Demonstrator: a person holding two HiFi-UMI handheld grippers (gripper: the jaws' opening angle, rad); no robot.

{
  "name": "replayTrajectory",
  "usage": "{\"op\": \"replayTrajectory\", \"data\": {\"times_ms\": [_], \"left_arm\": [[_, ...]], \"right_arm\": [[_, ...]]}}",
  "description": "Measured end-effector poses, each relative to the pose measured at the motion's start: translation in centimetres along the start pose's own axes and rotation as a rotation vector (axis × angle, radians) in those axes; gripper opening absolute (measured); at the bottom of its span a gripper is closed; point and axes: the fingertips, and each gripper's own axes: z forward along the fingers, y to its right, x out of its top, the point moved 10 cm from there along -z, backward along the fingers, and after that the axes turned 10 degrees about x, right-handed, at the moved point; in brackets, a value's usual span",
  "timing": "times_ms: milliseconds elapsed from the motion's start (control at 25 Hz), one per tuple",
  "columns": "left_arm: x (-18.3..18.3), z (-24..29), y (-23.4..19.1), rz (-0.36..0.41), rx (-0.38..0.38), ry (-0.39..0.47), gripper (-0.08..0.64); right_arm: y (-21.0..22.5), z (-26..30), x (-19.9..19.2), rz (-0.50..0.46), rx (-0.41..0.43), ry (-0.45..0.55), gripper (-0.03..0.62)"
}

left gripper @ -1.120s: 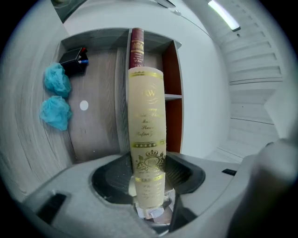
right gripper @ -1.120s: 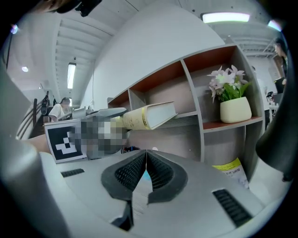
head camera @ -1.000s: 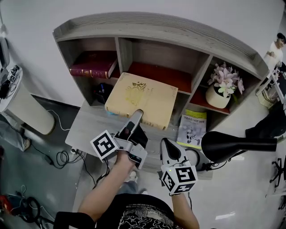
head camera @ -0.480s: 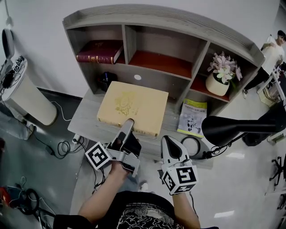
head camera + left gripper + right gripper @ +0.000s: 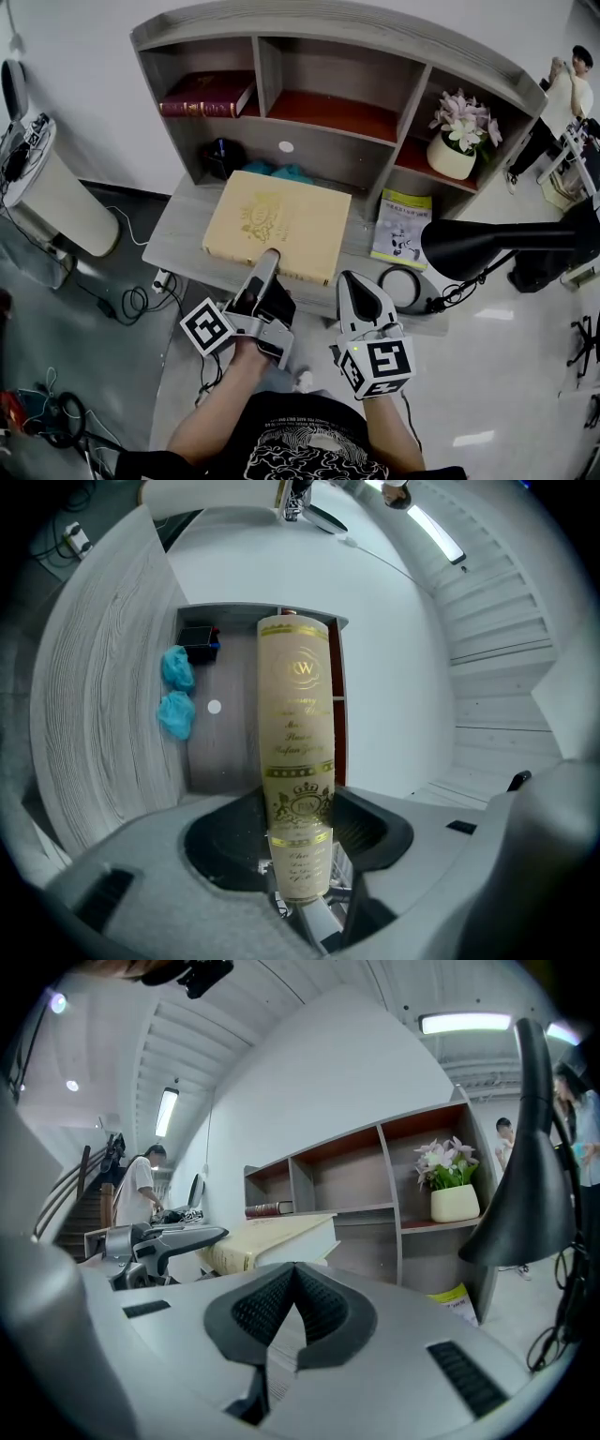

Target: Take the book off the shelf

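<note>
The cream book (image 5: 278, 218) with gold ornament lies flat over the grey desk (image 5: 184, 242), in front of the shelf unit (image 5: 330, 154). My left gripper (image 5: 268, 264) is shut on the middle of its near spine edge. In the left gripper view the spine (image 5: 298, 726) stands between the jaws of that gripper (image 5: 298, 855), gold lettering facing the camera. My right gripper (image 5: 354, 289) hovers just right of it, shut and empty. In the right gripper view its jaws meet at the right gripper's tip (image 5: 293, 1283), with the book (image 5: 270, 1236) and the left gripper (image 5: 171, 1239) beyond.
A dark red book (image 5: 208, 96) lies in the shelf's upper left compartment. A potted flower (image 5: 454, 150) stands at the right, a booklet (image 5: 403, 228) leans below it. A black lamp (image 5: 495, 247) reaches in from the right. Blue wads (image 5: 175, 692) lie under the shelf.
The book has come out of the middle shelf compartment and down over the desk, drawn toward me by the left gripper. The right gripper has barely moved.
</note>
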Motion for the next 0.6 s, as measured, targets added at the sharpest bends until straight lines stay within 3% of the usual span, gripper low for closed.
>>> {"op": "replayTrajectory", "data": {"times_ms": [600], "left_arm": [[-0.22, -0.12, -0.29, -0.002, 0.016, 0.004, 0.204]], "right_arm": [[0.22, -0.01, -0.36, -0.008, 0.002, -0.007, 0.014]]}}
